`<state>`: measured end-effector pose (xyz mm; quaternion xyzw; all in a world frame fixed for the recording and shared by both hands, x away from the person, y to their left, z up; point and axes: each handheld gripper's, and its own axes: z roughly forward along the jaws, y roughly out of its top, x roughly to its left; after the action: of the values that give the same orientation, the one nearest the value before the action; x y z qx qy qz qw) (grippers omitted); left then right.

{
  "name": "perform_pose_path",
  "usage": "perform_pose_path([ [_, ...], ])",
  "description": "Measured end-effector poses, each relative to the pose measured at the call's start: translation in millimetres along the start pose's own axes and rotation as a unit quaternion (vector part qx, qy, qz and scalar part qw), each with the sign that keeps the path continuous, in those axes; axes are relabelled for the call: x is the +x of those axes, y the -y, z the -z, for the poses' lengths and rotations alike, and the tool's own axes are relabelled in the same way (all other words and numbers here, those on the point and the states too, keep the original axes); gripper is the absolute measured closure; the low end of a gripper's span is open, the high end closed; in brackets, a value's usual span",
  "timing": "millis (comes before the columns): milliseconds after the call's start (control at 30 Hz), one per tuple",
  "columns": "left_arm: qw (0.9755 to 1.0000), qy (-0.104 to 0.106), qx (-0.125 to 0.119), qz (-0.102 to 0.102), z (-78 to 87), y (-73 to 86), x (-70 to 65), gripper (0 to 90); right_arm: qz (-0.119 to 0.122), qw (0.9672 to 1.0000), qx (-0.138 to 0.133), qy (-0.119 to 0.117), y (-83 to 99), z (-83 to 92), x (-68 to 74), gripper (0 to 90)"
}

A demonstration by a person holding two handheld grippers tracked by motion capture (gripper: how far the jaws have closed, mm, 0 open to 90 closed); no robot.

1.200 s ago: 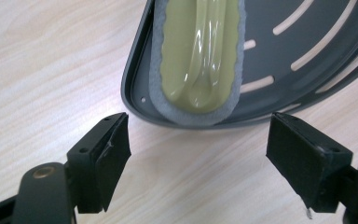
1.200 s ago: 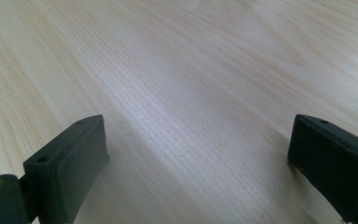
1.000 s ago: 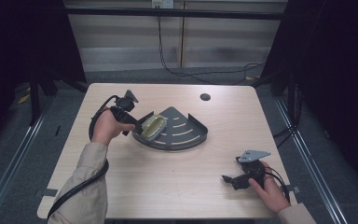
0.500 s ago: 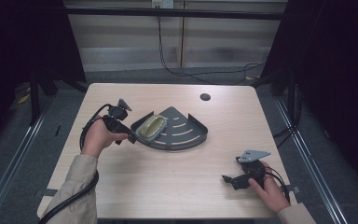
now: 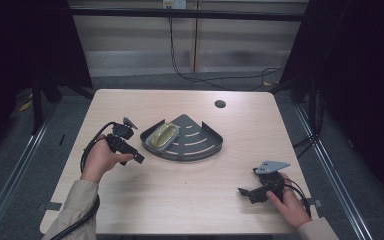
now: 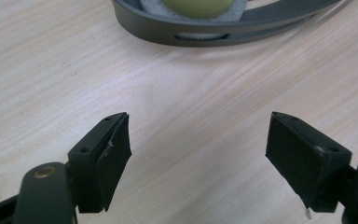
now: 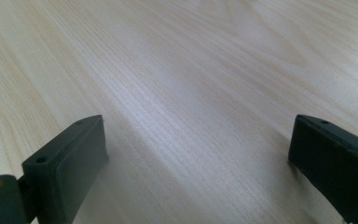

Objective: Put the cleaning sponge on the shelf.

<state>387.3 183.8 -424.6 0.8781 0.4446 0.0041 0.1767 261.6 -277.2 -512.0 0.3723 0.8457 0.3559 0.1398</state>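
Both grippers gape, empty; left gripper (image 5: 136, 158) just beside tray (image 5: 200, 150) rim, seemingly apart.

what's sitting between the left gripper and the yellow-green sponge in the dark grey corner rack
Only the rack's own low wall. The left gripper, jaws open and empty, faces the dark grey fan-shaped metal corner rack across bare light wooden table. The yellow-green oval sponge lies inside, behind that slotted rim, so a level reach would probably meet the wall first.

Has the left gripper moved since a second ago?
Yes. The left gripper has pulled back from the grey tray, toward the table's near edge.
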Motion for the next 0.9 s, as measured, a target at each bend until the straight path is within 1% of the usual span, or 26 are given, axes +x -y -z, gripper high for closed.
perform_pose_path([
  [33, 1.0, 0.002, -0.001, -0.002, -1.6, 2.6, 1.0, 21.4, 0.0, 1.0, 0.0, 0.0, 0.0, 0.0, 0.0, 3.7],
  [133, 1.0, 0.004, -0.005, 0.003, -5.0, 8.3, 1.4, 21.4, -0.001, 1.0, 0.001, 0.0, 0.0, 0.1, 0.1, 3.6],
  [300, 0.9999, 0.01, -0.008, 0.002, -10.5, 18.8, 2.5, 21.5, 0.0, 1.0, 0.0, 0.0, 0.0, 0.0, 0.0, 3.7],
  [533, 0.9999, 0.013, -0.008, -0.007, -18.5, 33.5, 2.9, 21.7, 0.0, 1.0, 0.0, 0.0, 0.0, 0.0, 0.0, 3.7],
  [567, 0.9998, 0.011, -0.012, -0.007, -20.3, 35.9, 2.6, 21.8, 0.0, 1.0, 0.0, 0.0, 0.0, 0.0, 0.0, 3.6],
  [600, 0.9998, 0.014, -0.007, -0.01, -21.5, 37.8, 3.3, 21.9, 0.0, 1.0, 0.0, 0.0, 0.0, 0.0, 0.0, 3.5],
  [633, 0.9998, 0.013, -0.008, -0.008, -23.1, 39.6, 3.1, 21.9, 0.001, 1.0, 0.0, 0.0, -0.1, -0.2, 0.0, 3.3],
  [667, 0.9998, 0.013, -0.005, -0.011, -24.5, 41.9, 4.0, 21.9, 0.001, 1.0, 0.0, -0.001, -0.1, -0.3, 0.0, 3.1],
  [700, 0.9999, 0.013, -0.006, -0.008, -26.1, 43.4, 3.9, 21.9, 0.001, 1.0, 0.001, -0.001, -0.2, -0.3, 0.2, 2.7],
  [733, 0.9998, 0.014, -0.002, -0.011, -26.8, 45.1, 4.7, 21.9, 0.003, 1.0, 0.001, -0.001, -0.3, -0.5, 0.1, 2.4],
  [800, 0.9998, 0.014, -0.004, -0.017, -28.0, 47.2, 4.8, 21.9, 0.002, 1.0, 0.002, -0.001, -0.5, -0.6, 0.5, 2.1],
  [900, 0.9995, 0.011, -0.011, -0.026, -29.3, 50.3, 3.1, 21.9, 0.001, 1.0, 0.004, 0.0, -0.6, -0.6, 0.7, 1.8],
])
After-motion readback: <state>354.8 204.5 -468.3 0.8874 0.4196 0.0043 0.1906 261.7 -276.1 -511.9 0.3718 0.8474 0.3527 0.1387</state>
